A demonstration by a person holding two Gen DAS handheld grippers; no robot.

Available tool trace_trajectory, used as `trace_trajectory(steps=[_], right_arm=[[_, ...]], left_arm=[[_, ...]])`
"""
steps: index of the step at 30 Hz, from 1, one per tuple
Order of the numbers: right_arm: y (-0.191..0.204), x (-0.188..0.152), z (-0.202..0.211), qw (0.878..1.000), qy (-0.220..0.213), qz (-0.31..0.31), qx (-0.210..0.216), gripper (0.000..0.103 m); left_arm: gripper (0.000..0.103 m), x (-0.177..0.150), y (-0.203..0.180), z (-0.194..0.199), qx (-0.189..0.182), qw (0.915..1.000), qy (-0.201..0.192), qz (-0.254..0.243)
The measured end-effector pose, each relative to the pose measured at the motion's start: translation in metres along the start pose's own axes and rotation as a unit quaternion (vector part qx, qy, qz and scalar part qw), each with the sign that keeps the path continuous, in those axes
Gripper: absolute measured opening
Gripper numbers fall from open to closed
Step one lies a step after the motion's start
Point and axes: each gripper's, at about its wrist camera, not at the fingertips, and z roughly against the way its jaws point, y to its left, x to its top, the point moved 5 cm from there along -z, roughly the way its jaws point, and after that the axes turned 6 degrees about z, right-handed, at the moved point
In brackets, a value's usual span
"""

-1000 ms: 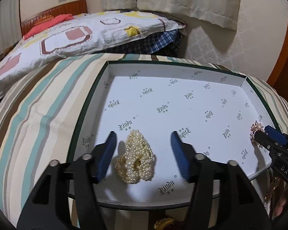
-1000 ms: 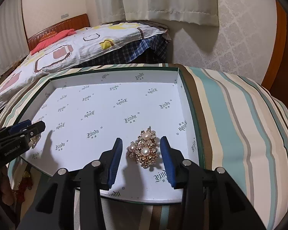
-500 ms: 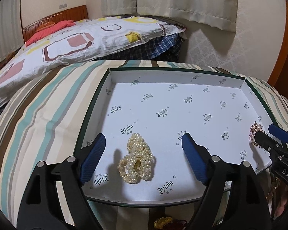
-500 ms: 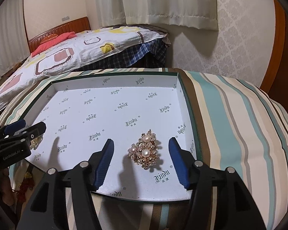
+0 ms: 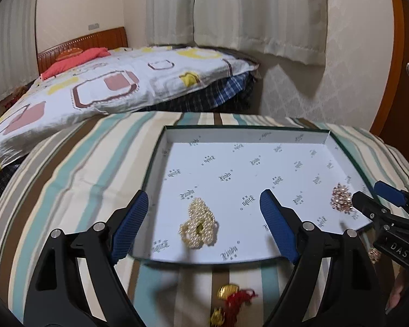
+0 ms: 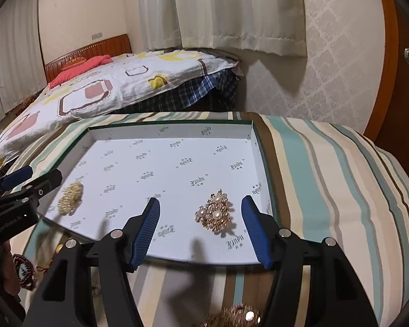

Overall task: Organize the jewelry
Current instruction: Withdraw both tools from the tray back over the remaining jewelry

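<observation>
A white printed box lid [image 5: 248, 136] [image 6: 171, 133] lies on the striped cloth. A pearl bracelet [image 5: 198, 226] [image 6: 71, 197] lies at its near left. A gold brooch with pearls [image 6: 214, 212] [image 5: 341, 197] lies at its near right. My left gripper [image 5: 204, 223] is open, raised above and just behind the bracelet. My right gripper [image 6: 201, 230] is open, its fingers either side of the brooch and above it, not touching. Each gripper shows in the other's view.
Loose jewelry lies on the cloth in front of the lid: a gold and red tasselled piece [image 5: 233, 299], a gold cluster [image 6: 237, 316] and a dark red round piece [image 6: 23, 271]. A bed [image 5: 95, 87] stands behind the table.
Both grippers have opened wider and pulled back and up, leaving the bracelet and the brooch lying in the lid.
</observation>
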Motion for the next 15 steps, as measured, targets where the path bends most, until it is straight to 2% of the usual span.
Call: trace_trajectory(steps=[8, 15], right_arm=[[0.013, -0.022, 0.048, 1.000, -0.022, 0.005, -0.011, 0.061], [0.024, -0.053, 0.077, 1.000, -0.017, 0.004, -0.009, 0.061]], left_arm=[[0.082, -0.017, 0.016, 0.045, -0.003, 0.9996, -0.017, 0.021], [0.082, -0.041, 0.031, 0.076, 0.001, 0.9994, -0.015, 0.030]])
